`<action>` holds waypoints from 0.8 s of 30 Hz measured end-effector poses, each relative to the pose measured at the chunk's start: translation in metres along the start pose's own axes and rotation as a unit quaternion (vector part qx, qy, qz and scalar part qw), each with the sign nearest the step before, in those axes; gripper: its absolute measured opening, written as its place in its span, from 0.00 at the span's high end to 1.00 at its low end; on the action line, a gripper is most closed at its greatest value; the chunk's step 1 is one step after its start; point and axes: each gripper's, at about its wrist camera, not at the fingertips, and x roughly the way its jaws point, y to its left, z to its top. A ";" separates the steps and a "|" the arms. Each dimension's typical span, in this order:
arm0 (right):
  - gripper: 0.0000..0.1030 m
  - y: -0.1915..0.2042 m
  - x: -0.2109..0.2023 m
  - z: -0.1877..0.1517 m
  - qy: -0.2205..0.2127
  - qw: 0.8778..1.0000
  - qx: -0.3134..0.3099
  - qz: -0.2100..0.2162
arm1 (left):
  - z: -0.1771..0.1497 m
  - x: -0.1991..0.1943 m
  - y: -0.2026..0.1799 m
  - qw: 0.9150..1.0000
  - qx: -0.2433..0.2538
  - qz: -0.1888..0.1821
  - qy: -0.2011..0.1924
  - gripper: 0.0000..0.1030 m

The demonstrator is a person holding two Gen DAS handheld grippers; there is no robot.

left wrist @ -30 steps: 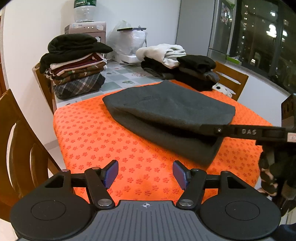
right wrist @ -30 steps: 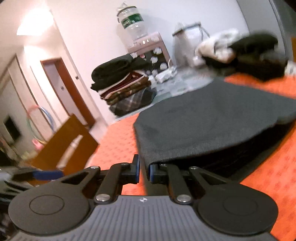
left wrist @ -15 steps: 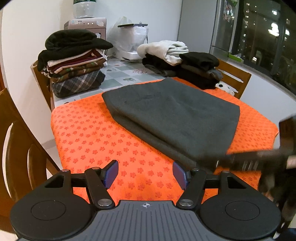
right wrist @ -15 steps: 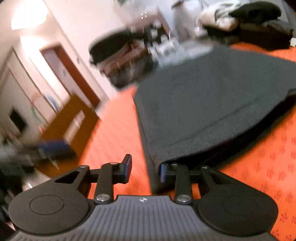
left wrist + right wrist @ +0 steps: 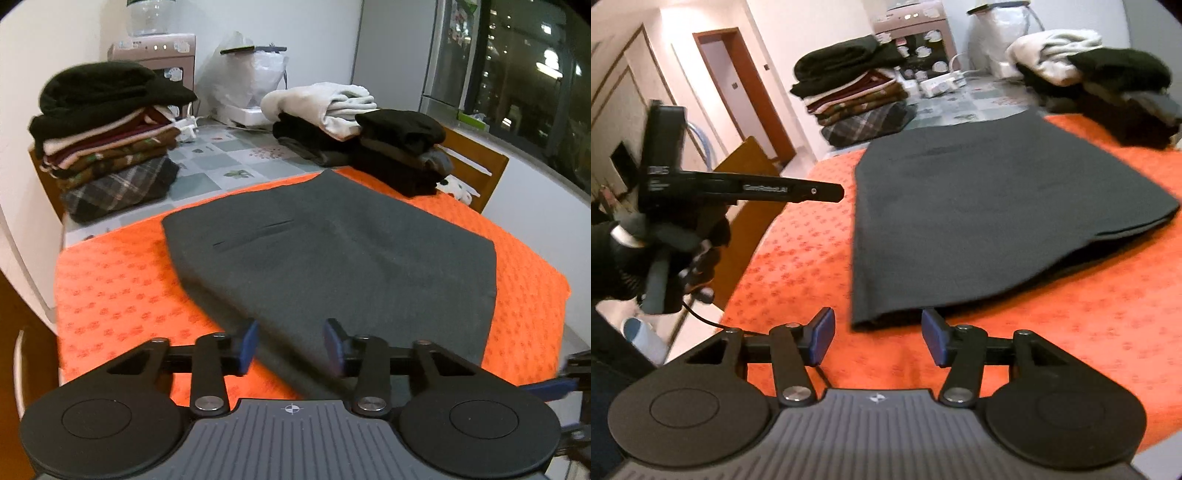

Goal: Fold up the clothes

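— So, where does the grey garment point(image 5: 332, 254) lie?

— Flat and folded on the orange mat point(image 5: 122, 295) that covers the near part of the tabletop point(image 5: 221, 162), its layered edges showing along the right side in the right wrist view.

— And the left tool point(image 5: 290, 347)?

— Its jaws have just been closing. The blue pads point(image 5: 248, 345) stand apart, with the near edge of the garment lying between them. I cannot tell whether they touch the cloth; they do not look pressed on it.

— The right tool point(image 5: 878, 338)?

— Its jaws have just been opening. They stand wide, just before the near corner of the garment point(image 5: 997, 206), with nothing between the pads but the mat point(image 5: 798, 254). The cloth lies free of them.

— Can you see one tool from the other?

— Yes. In the right wrist view the left tool's body reaches in from the left, held by a gloved hand point(image 5: 657, 247). In the left wrist view a blurred blue pad of the right tool shows at the far right edge.

— What else is on the tabletop?

— At the back left a stack of folded clothes point(image 5: 107, 147), plaid at the bottom and black on top. At the back right a pile of dark clothes point(image 5: 399, 155) with a white garment point(image 5: 325, 103) over it. Between them a white plastic bag point(image 5: 247, 77), and a water dispenser point(image 5: 155, 48) against the wall.
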 end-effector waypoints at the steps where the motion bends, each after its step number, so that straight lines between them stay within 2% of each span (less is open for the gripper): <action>1: 0.43 -0.006 -0.007 0.002 0.001 1.000 0.001 -0.007 | 0.001 0.006 -0.002 1.000 -0.004 0.000 0.002 0.66; 6: 0.42 -0.047 -0.031 0.015 -0.002 0.999 0.005 -0.044 | -0.003 0.037 -0.015 1.000 -0.017 0.010 0.024 0.68; 9: 0.42 -0.079 -0.039 0.025 -0.005 0.998 0.006 -0.060 | -0.014 0.059 -0.023 0.997 -0.015 0.039 0.066 0.68; 13: 0.41 -0.128 -0.050 0.044 -0.015 0.997 0.015 -0.078 | -0.020 0.059 -0.029 0.997 -0.022 0.064 0.047 0.66; 15: 0.39 -0.159 -0.051 0.058 -0.026 0.996 0.031 -0.083 | -0.019 0.054 -0.031 0.996 -0.041 0.073 0.035 0.57; 17: 0.37 -0.188 -0.049 0.073 -0.033 0.995 0.046 -0.087 | -0.017 0.043 -0.032 0.993 -0.072 0.092 0.021 0.52; 20: 0.36 -0.237 -0.040 0.098 -0.037 0.995 0.057 -0.079 | -0.017 0.025 -0.038 0.985 -0.120 0.120 0.007 0.50; 24: 0.35 -0.295 -0.014 0.122 -0.029 0.995 0.067 -0.067 | -0.023 0.006 -0.055 0.971 -0.170 0.169 0.002 0.49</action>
